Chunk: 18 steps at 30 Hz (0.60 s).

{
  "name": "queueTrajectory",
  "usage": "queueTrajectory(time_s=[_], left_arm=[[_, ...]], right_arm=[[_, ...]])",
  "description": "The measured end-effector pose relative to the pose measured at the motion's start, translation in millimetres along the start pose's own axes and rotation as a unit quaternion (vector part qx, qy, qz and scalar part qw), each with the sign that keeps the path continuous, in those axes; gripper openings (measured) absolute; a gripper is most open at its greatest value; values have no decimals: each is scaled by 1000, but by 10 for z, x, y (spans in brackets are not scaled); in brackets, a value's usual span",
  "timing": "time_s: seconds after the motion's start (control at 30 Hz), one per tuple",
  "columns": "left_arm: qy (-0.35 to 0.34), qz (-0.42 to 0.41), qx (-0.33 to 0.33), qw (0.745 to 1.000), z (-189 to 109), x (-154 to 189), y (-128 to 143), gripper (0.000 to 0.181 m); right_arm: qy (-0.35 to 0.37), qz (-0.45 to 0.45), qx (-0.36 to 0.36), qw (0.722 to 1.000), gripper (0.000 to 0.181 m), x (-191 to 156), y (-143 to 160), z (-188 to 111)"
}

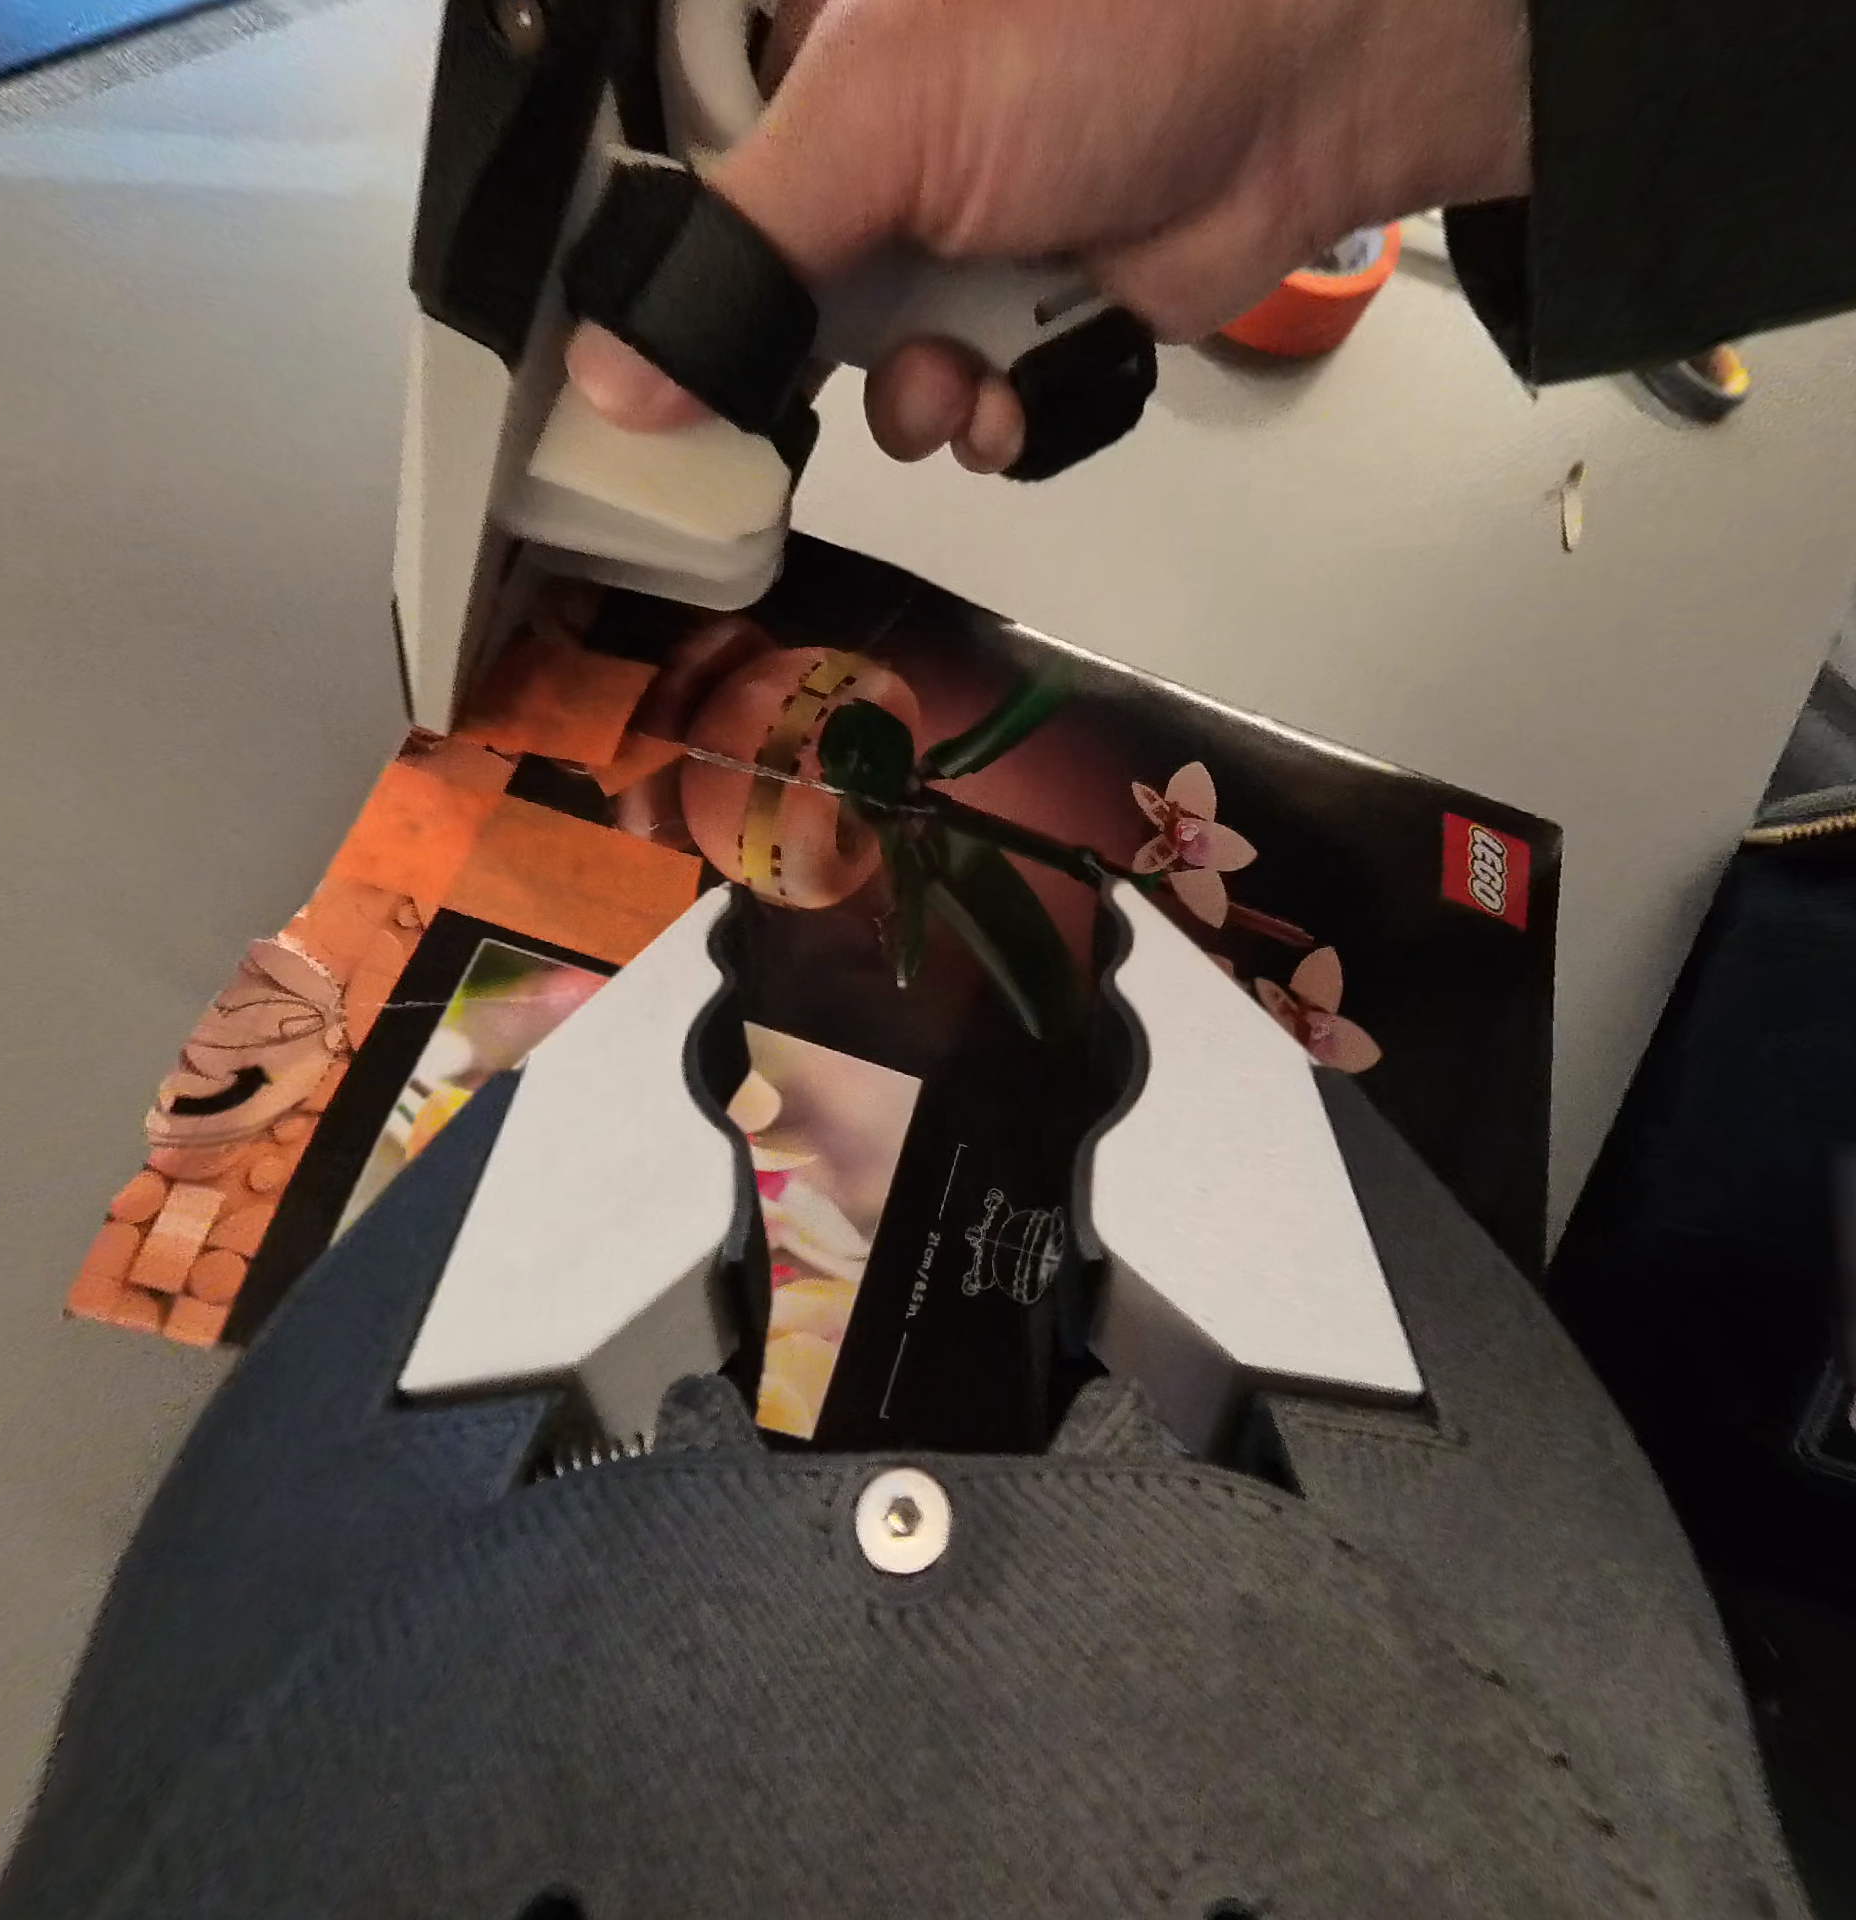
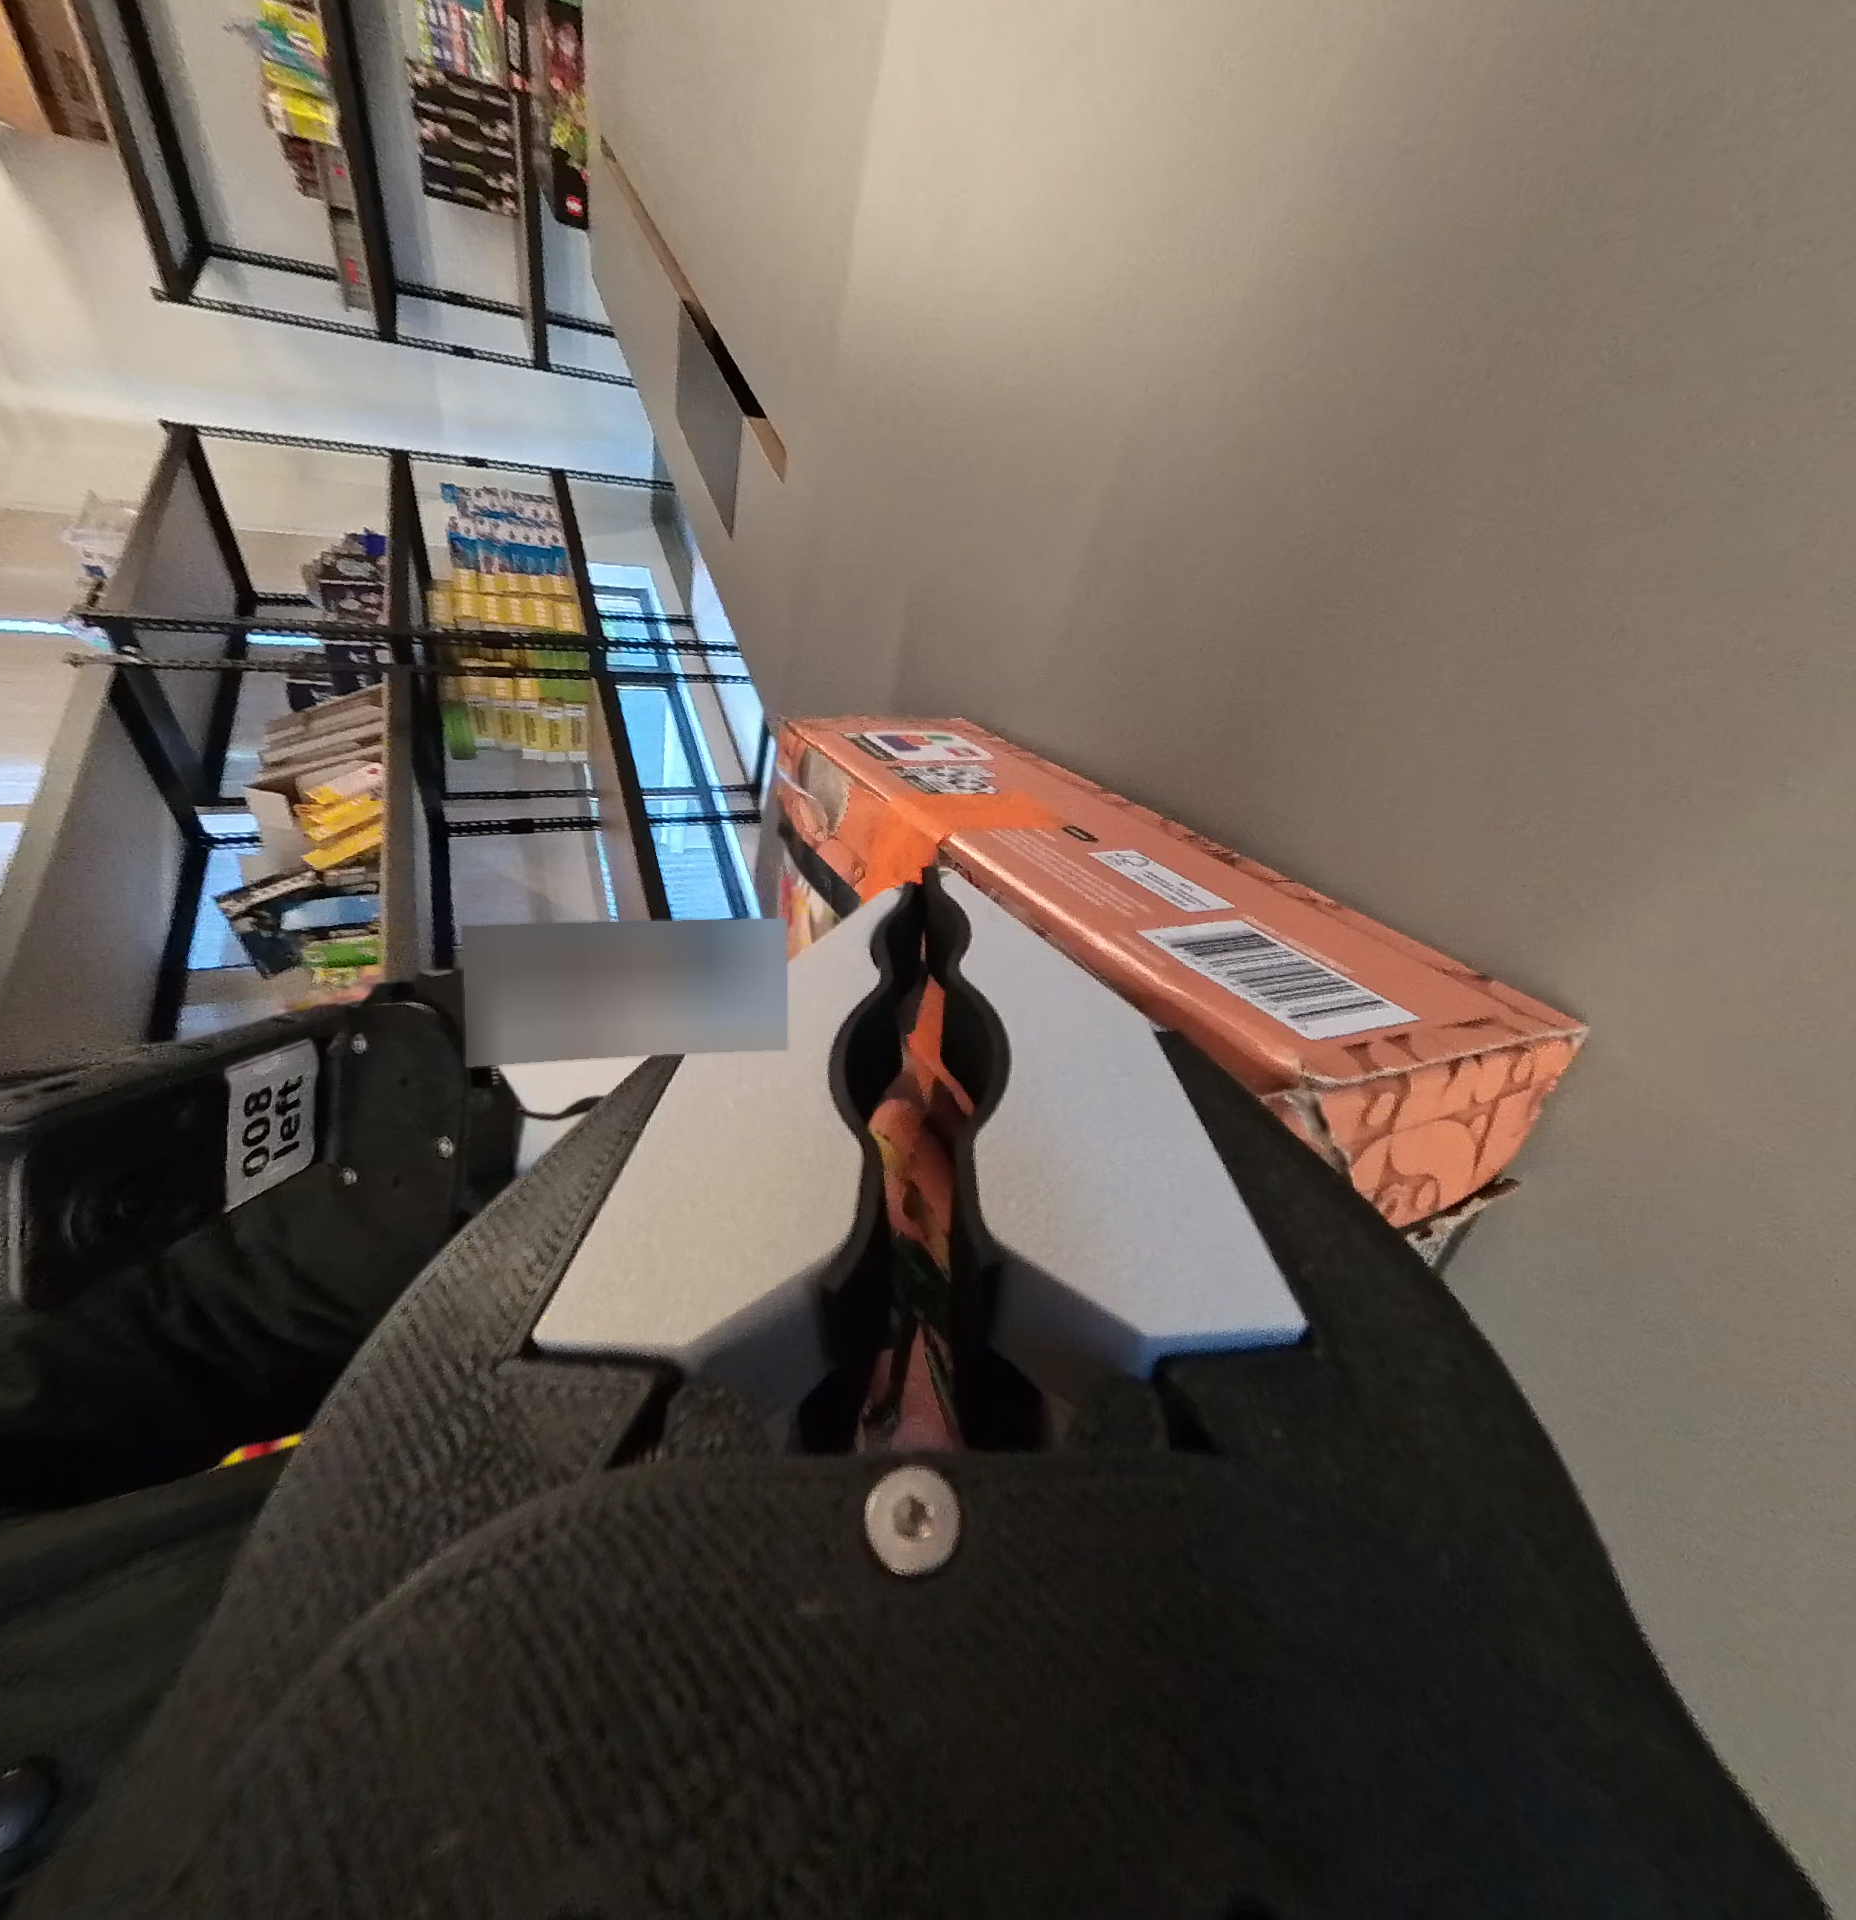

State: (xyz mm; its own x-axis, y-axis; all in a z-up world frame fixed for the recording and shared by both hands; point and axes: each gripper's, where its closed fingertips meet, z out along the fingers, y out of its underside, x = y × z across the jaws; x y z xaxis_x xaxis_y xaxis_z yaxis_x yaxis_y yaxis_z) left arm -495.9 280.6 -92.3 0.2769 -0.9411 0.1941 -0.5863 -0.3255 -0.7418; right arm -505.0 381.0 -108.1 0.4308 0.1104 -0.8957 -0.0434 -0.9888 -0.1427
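A toy brick set box (image 1: pixel 1319 831) lies on a white table (image 1: pixel 176 520). Its face is black with a picture of a potted flower, and its sides are orange. My left gripper (image 1: pixel 919 904) is open and empty, close over the box's face. My right gripper (image 2: pixel 924 894) is shut on a thin printed flap (image 2: pixel 908 1153) at the box's end, with the orange side of the box (image 2: pixel 1163 904) just beyond the tips. In the left wrist view a hand (image 1: pixel 1111 156) holds the right gripper (image 1: pixel 654 582) down at the box's far left end.
An orange tape roll (image 1: pixel 1308 301) sits on the table behind the hand. A dark object (image 1: pixel 1734 1143) stands right of the box. The left gripper's body (image 2: pixel 228 1143) shows in the right wrist view. Black shelves (image 2: pixel 436 675) with packaged goods stand beyond.
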Motion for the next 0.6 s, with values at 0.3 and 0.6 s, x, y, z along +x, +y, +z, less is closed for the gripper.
queueTrajectory(time_s=[0.3,0.6], left_arm=[[-4,-4,16,1000,-17,-70,15,50],[-11,27,9,1000,-4,-33,37,53]], right_arm=[[40,-23,-2,999,0,-12,-19,56],[2,-48,35,998,0,-172,56,-78]])
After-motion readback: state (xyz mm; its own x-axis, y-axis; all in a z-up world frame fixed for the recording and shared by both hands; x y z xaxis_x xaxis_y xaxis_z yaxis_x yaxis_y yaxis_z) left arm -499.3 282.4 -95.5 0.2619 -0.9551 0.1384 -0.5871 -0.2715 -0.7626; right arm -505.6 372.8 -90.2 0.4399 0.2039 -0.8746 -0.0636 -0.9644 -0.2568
